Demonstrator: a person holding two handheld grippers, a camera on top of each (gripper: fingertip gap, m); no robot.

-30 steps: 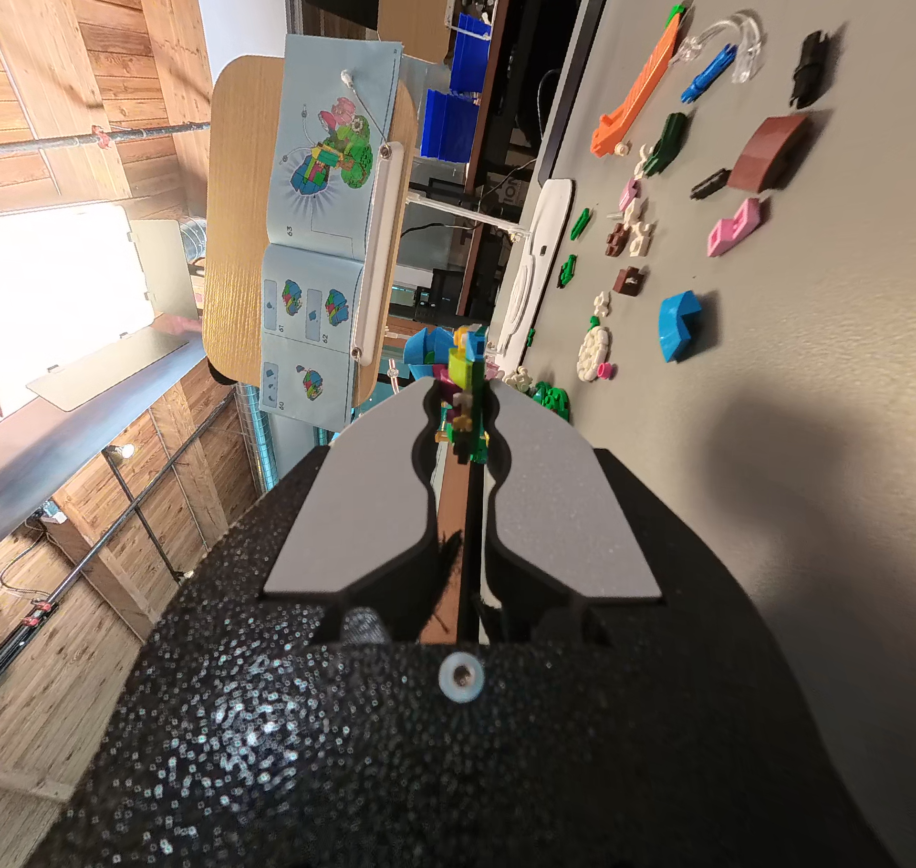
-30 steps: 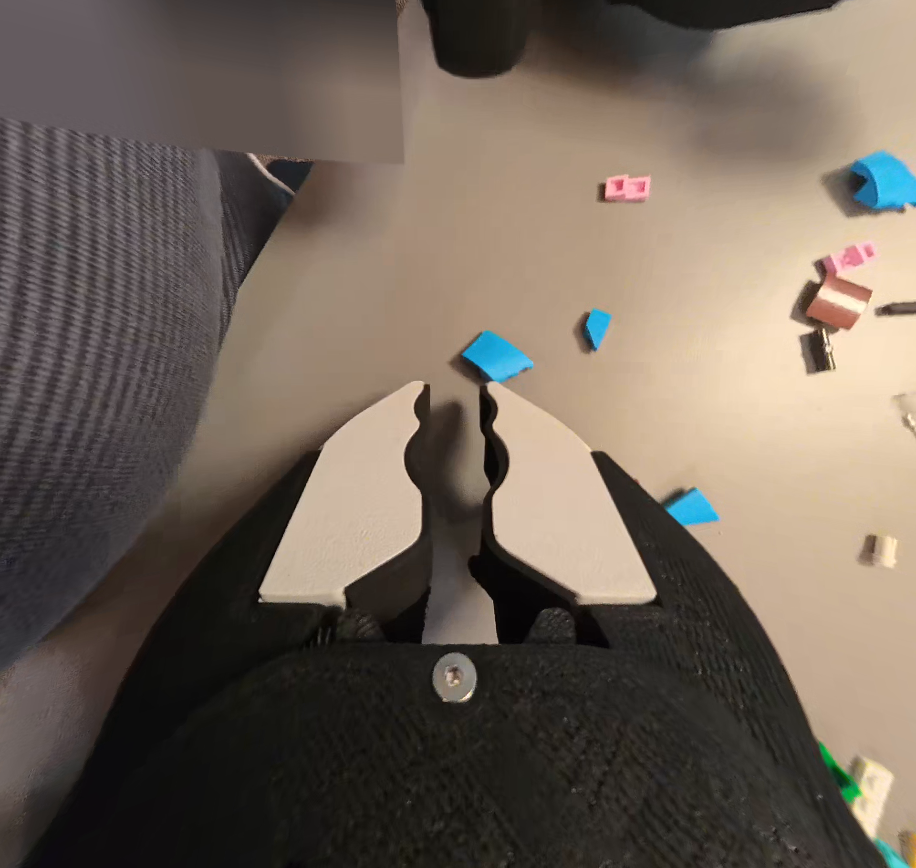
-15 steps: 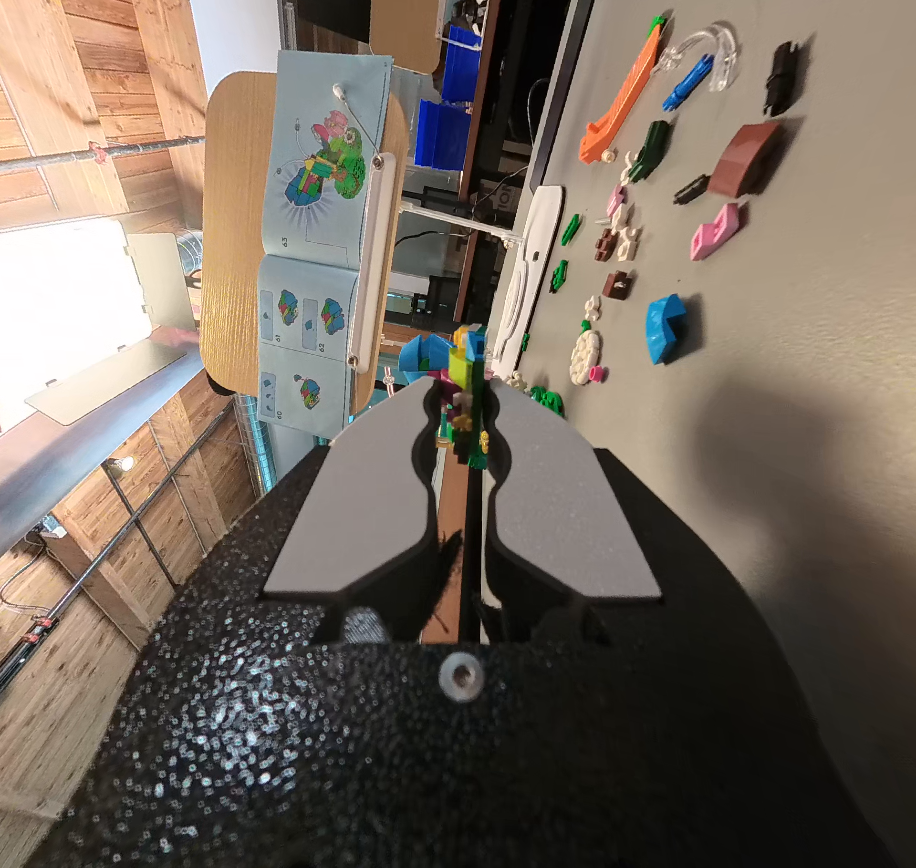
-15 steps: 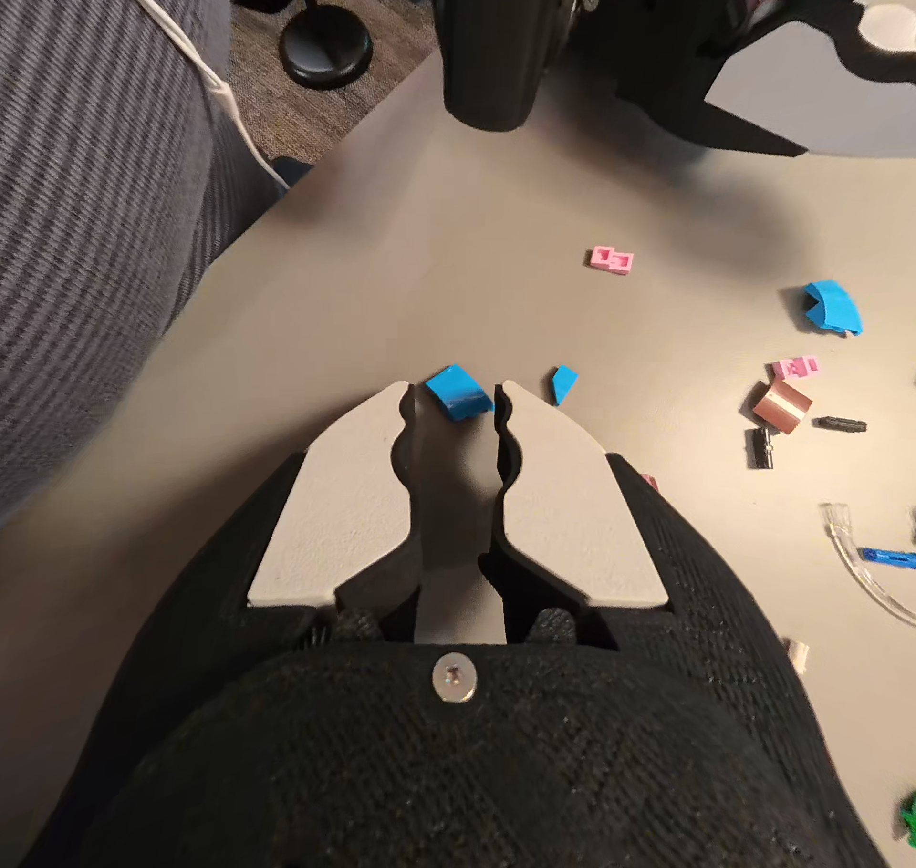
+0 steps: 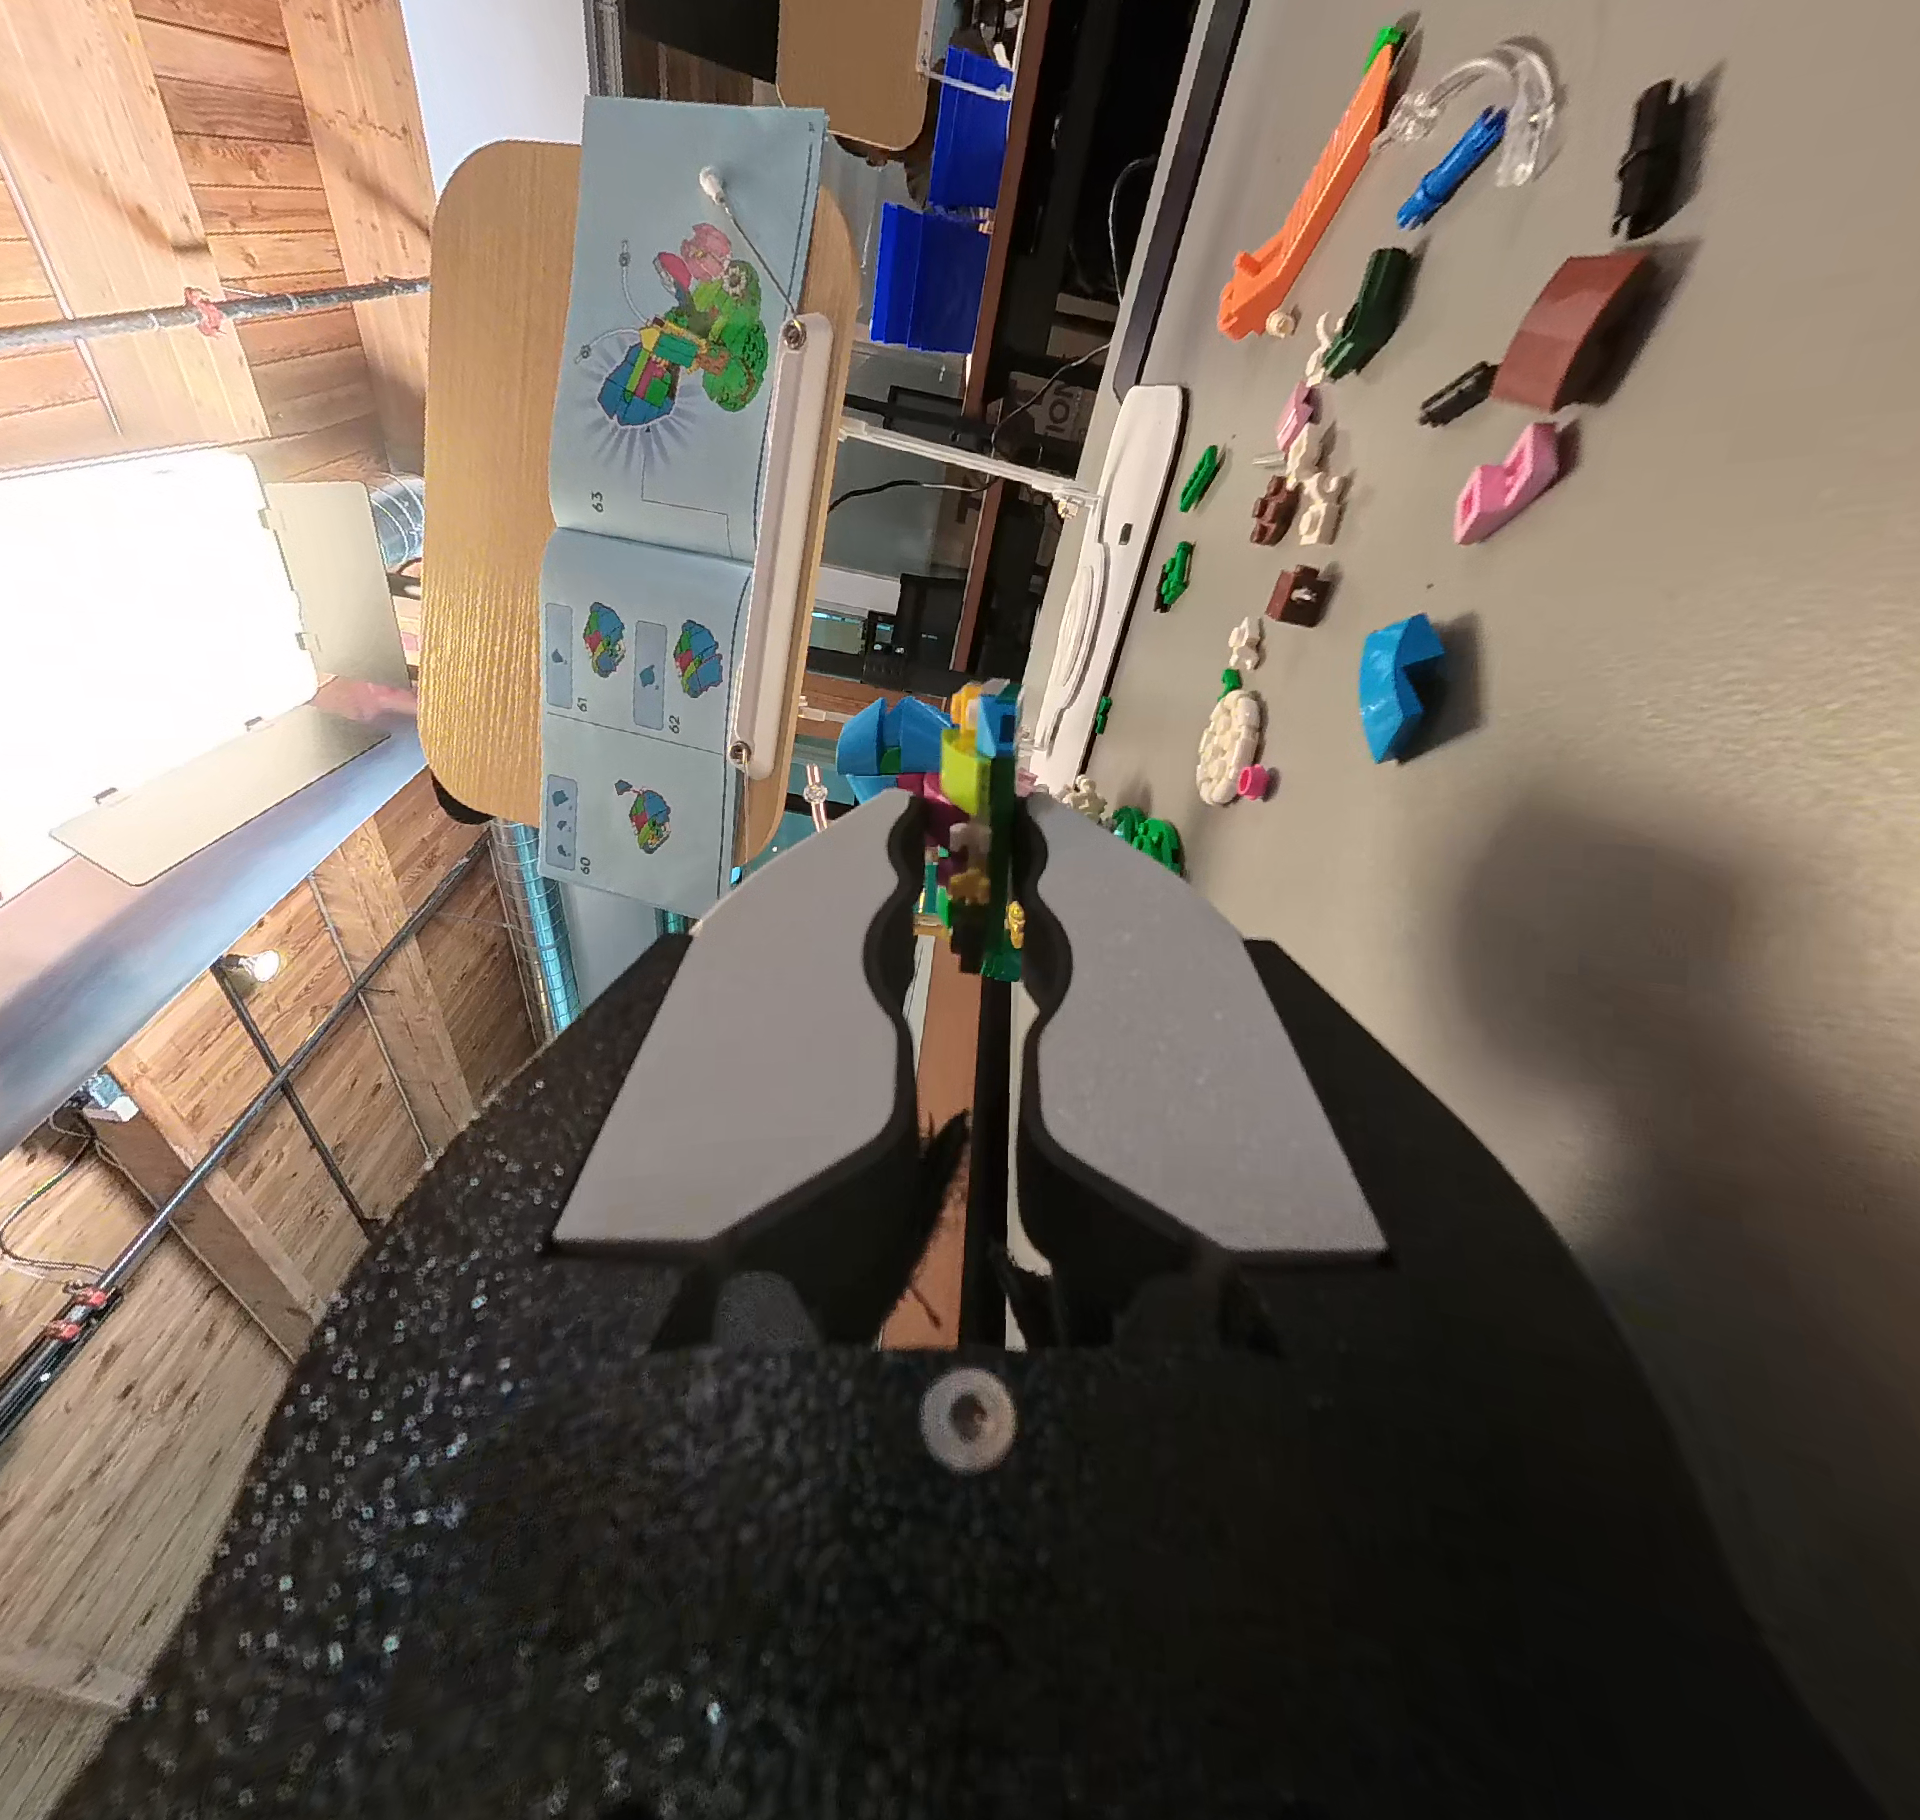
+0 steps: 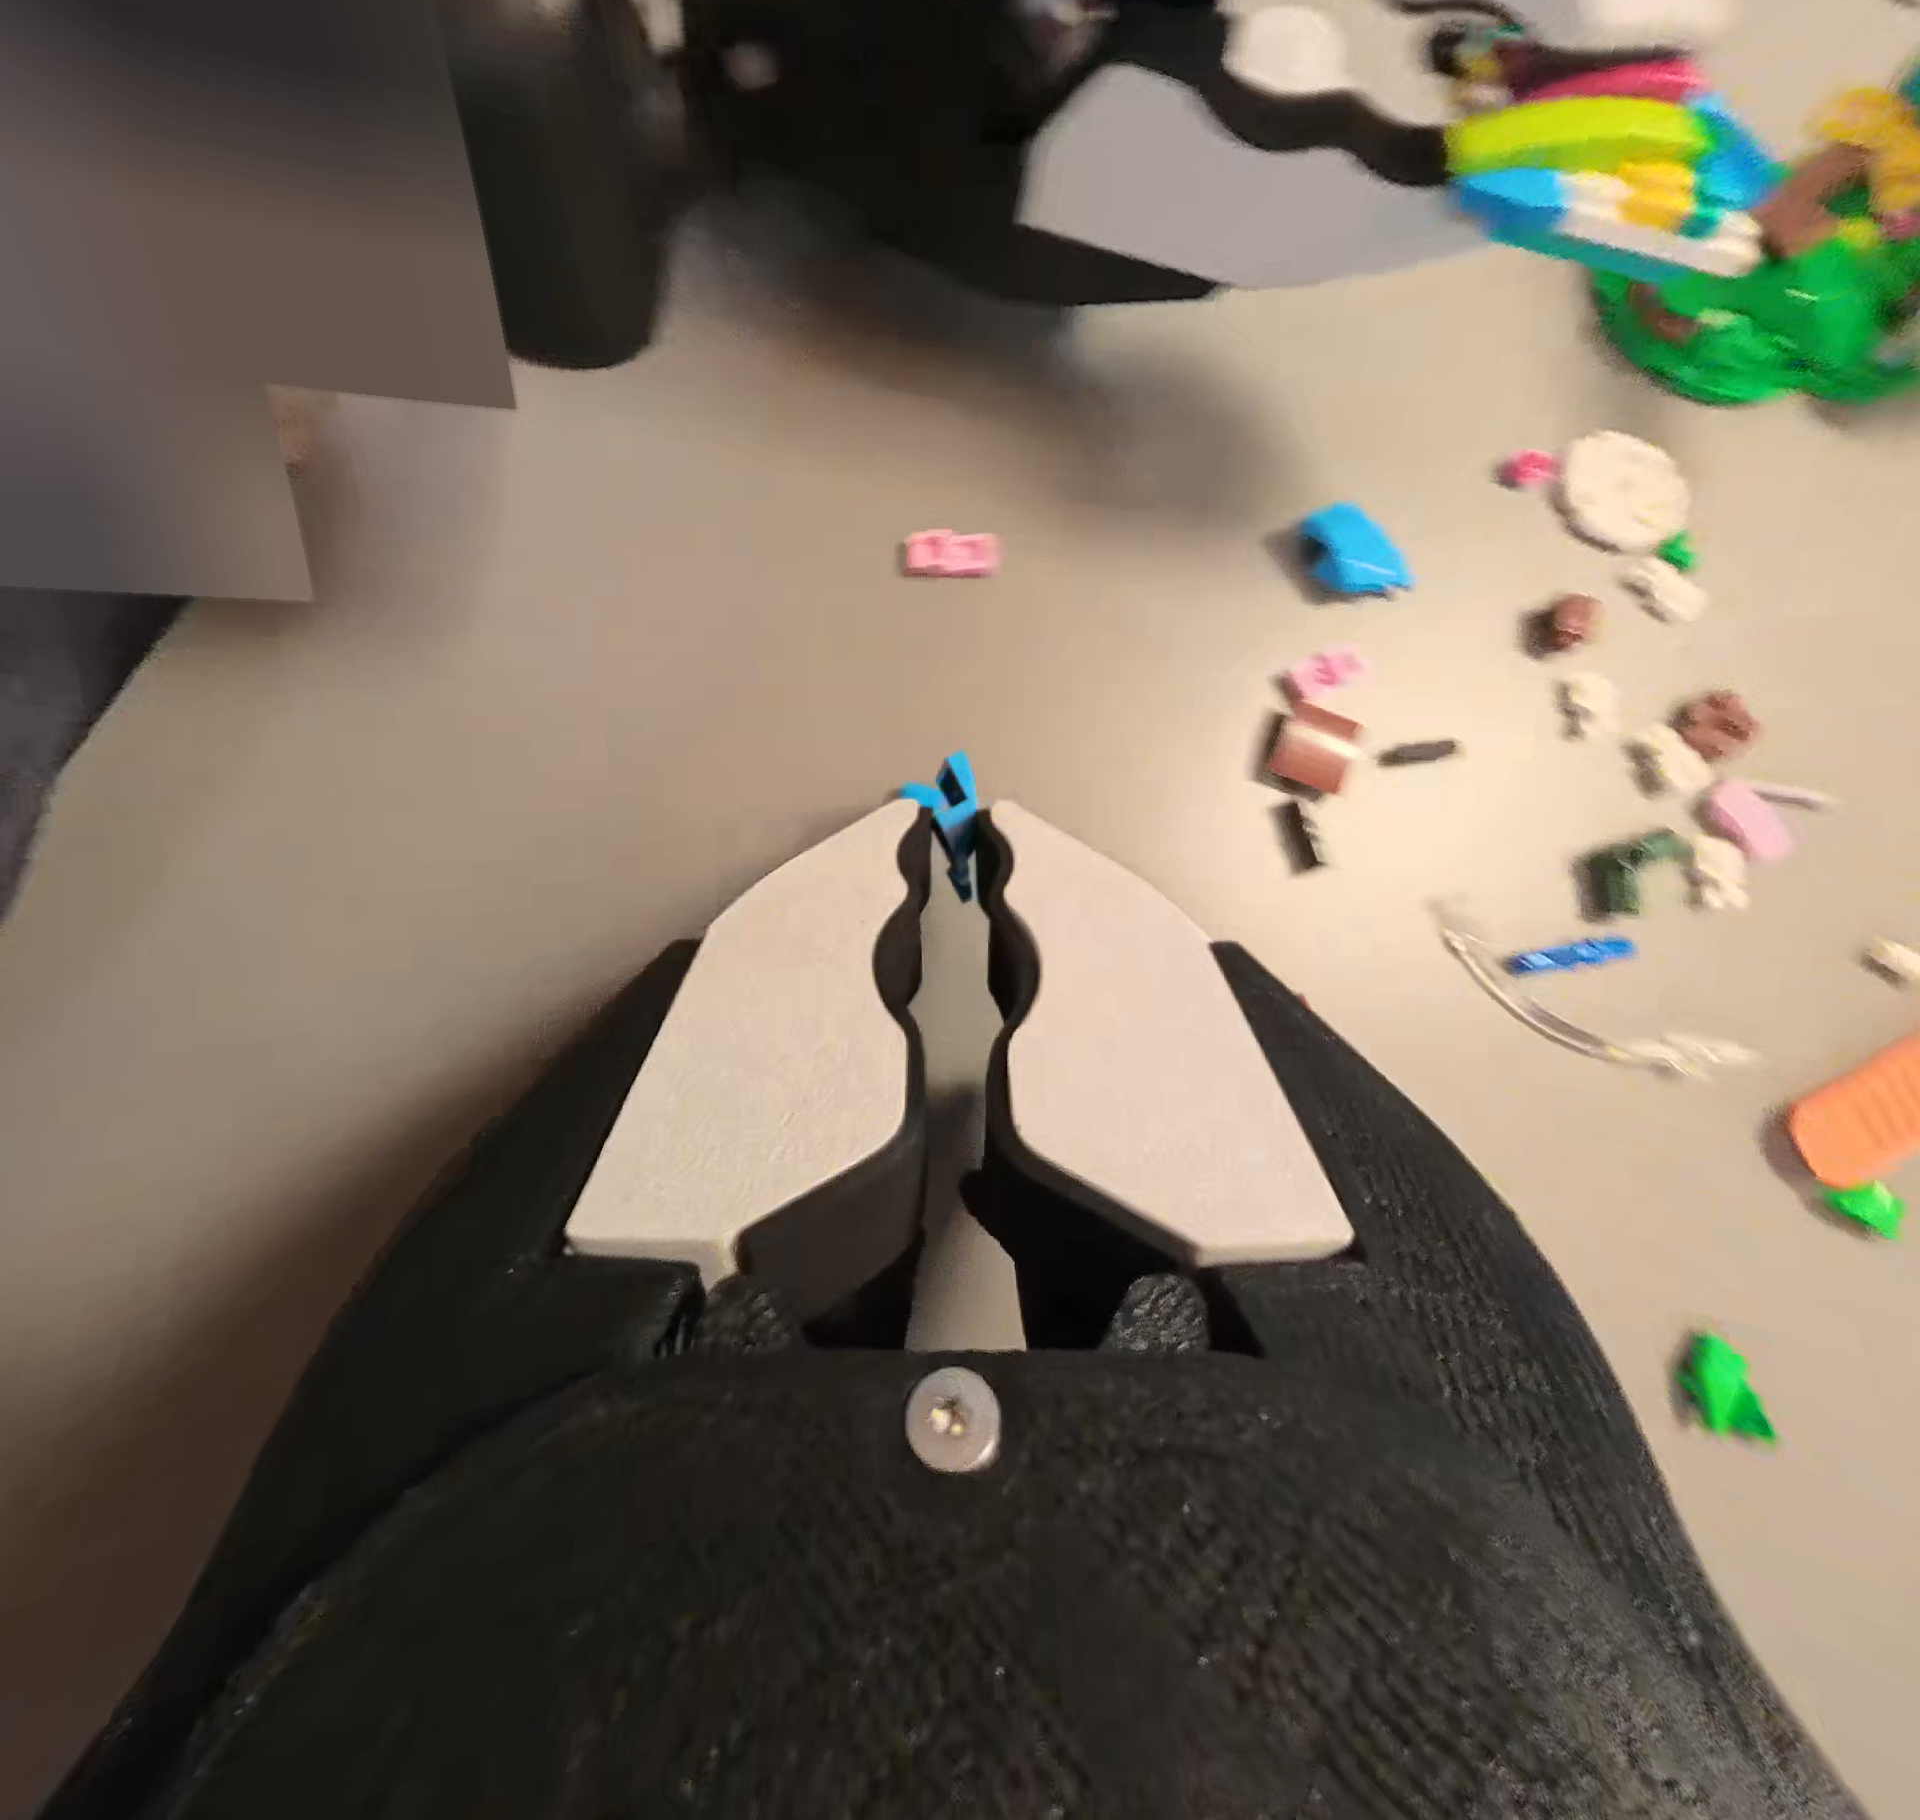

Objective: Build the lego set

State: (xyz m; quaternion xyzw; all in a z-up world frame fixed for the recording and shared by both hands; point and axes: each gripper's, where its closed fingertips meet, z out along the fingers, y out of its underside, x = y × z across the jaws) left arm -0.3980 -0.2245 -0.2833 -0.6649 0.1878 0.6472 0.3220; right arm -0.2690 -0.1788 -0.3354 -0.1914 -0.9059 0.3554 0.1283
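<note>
Left tool (image 5: 961, 814), frame centre, is clamped on the multicoloured brick model (image 5: 966, 794). Right tool (image 6: 951, 814), centre frame, pinches a small blue plastic wedge piece (image 6: 954, 814); align studs squarely before pressing it on.

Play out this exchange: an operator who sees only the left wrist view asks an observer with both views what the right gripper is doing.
Operator: Is the right gripper holding anything?
Observer: Yes, it is shut on a small blue plastic lego piece.
Operator: How does the piece sit?
Observer: It pokes out past the fingertips, pinched between them.
Operator: My left gripper shows the multicoloured lego build edge-on. What is on its side?
Observer: A bright green rounded leafy base.
</note>
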